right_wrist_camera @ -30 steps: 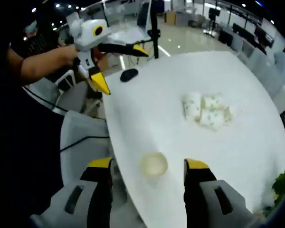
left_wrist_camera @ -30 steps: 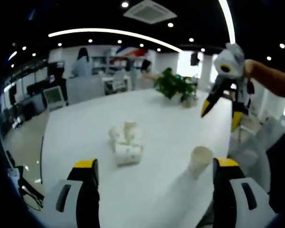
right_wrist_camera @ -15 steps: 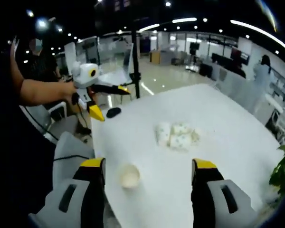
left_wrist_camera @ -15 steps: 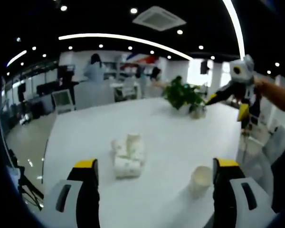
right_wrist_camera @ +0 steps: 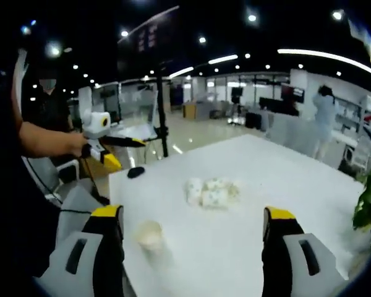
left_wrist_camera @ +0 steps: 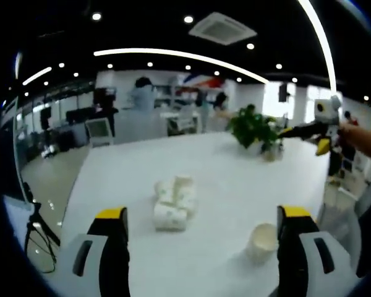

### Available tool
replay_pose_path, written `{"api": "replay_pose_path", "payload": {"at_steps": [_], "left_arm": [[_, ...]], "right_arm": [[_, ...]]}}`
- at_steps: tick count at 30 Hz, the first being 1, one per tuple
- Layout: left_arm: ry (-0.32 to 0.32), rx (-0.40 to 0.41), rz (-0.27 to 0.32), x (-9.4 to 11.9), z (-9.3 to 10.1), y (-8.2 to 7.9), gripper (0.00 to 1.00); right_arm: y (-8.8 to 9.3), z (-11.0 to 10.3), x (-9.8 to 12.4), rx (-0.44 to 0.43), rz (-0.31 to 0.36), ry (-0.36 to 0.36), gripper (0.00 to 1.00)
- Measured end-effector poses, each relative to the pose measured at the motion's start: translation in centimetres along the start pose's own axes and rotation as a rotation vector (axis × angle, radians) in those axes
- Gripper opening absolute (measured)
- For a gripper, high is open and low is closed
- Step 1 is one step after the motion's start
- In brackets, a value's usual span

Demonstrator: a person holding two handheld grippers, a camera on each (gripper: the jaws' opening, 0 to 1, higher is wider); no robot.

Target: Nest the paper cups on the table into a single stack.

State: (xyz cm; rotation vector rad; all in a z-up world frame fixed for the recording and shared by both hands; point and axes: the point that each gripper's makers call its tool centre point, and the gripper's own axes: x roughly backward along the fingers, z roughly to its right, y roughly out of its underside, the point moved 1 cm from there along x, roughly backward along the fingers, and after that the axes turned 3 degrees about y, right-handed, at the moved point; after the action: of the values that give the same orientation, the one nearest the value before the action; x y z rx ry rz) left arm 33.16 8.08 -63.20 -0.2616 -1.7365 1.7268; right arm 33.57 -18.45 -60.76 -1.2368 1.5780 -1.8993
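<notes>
The table (left_wrist_camera: 235, 167) has a smooth white top with a soft sheen, catching pale reflections of the ceiling lights. The lone upright cup (left_wrist_camera: 261, 241) looks like matt off-white paper, and the cluster of cups (left_wrist_camera: 173, 201) lying near the table's middle is the same dull paper, with a faint printed pattern. Both grippers look like hard plastic: the left gripper (left_wrist_camera: 201, 253) and the right gripper (right_wrist_camera: 191, 253) have smooth grey-white shells and yellow-tipped black jaws. The floor (right_wrist_camera: 191, 133) beyond is glossy and mirrors the lights.
</notes>
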Motion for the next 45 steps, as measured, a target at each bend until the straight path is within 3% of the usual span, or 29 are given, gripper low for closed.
{"api": "replay_pose_path", "payload": {"at_steps": [2, 6, 15, 24, 30, 37, 45], "left_arm": [[-0.01, 0.002, -0.003, -0.2, -0.2, 0.3, 0.99], [-0.016, 0.01, -0.003, -0.2, -0.3, 0.6, 0.99], [0.018, -0.024, -0.024, -0.8, -0.9, 1.3, 0.99], [0.033, -0.065, -0.109, -1.2, -1.1, 4.6, 0.99], [0.037, -0.052, -0.103, -1.2, -1.8, 5.4, 0.99], [0.04, -0.003, -0.077, -2.0, -2.7, 5.6, 0.99], [0.088, -0.019, -0.112, -4.8, -3.9, 6.1, 0.99]], "right_arm": [[1.0, 0.5, 0.1, 0.001, 0.005, 0.015, 1.0], [2.2, 1.6, 0.5, -0.055, 0.02, 0.045, 1.0], [3.4, 2.0, 0.4, -0.055, 0.042, 0.076, 1.0], [6.1, 2.8, 0.1, -0.034, 0.019, 0.128, 1.0], [7.3, 3.2, 0.2, -0.075, 0.023, 0.163, 1.0], [7.6, 3.0, 0.3, -0.098, 0.02, 0.176, 1.0], [7.9, 3.0, 0.7, -0.13, 0.021, 0.198, 1.0]]}}
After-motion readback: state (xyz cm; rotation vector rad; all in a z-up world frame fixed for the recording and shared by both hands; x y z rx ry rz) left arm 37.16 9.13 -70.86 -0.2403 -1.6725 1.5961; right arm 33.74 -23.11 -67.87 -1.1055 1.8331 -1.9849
